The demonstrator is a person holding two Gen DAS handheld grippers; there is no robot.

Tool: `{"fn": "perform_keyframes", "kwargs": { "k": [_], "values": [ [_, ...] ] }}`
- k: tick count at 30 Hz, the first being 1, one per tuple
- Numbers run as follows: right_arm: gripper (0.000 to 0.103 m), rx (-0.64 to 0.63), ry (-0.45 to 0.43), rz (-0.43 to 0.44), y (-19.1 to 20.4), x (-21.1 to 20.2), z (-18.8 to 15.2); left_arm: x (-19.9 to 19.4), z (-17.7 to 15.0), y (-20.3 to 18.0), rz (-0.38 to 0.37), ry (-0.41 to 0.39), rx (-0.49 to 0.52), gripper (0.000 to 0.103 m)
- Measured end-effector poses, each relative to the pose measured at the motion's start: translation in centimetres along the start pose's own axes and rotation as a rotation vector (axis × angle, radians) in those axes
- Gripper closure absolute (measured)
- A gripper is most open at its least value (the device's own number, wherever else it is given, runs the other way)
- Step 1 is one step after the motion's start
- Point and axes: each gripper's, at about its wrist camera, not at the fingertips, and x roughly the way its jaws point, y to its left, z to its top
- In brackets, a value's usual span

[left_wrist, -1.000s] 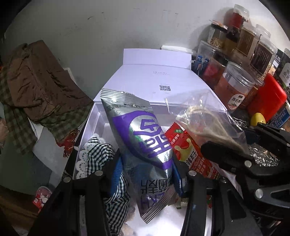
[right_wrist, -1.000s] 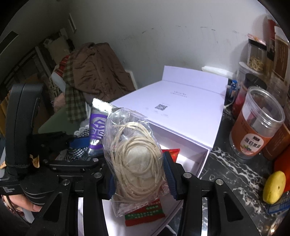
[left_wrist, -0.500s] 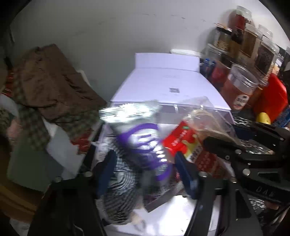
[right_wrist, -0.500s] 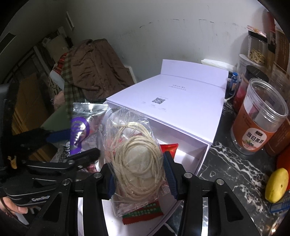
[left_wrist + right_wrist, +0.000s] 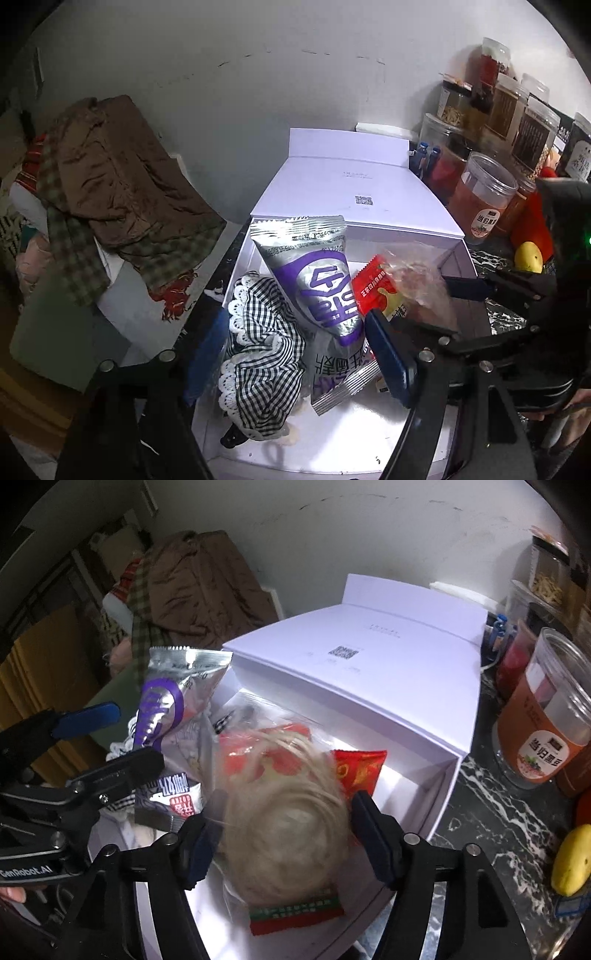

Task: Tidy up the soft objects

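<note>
Left wrist view: left gripper [image 5: 295, 354] just spread, silver snack pouch [image 5: 314, 288] released, leaning in white box [image 5: 458, 258]; right gripper [image 5: 284, 838] just spread too, bagged string coil [image 5: 284, 827] dropping free; both items seemingly stowed

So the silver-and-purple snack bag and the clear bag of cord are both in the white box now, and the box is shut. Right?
Not quite: the white box is open, its lid folded back, as the right wrist view shows. The silver-and-purple snack bag and the clear bag of cord are indeed in it.
</note>
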Motion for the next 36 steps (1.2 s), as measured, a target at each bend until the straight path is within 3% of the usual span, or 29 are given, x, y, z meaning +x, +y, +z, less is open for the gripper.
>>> {"fn": "perform_keyframes", "kwargs": {
  "k": [6, 17, 26, 36],
  "values": [
    [0.032, 0.008, -0.002, 0.001, 0.1, -0.3, 0.1, 0.1, -0.2, 0.6, -0.027, 0.001, -0.033, 0.027],
    [0.028, 0.029, -0.105, -0.064, 0.2, -4.0, 0.7, -1.2, 0.2, 0.5, -0.047, -0.028, -0.047, 0.027],
    [0.028, -0.008, -0.205, -0.122, 1.6, -8.6, 1.8, -4.9, 1.8, -0.1, -0.013, -0.122, -0.035, 0.027],
    [0.028, -0.081, -0.367, -0.162, 5.4, -15.8, 1.7, -12.1, 2.2, -0.1, 0.013, -0.260, -0.043, 0.027]
  ]
}}
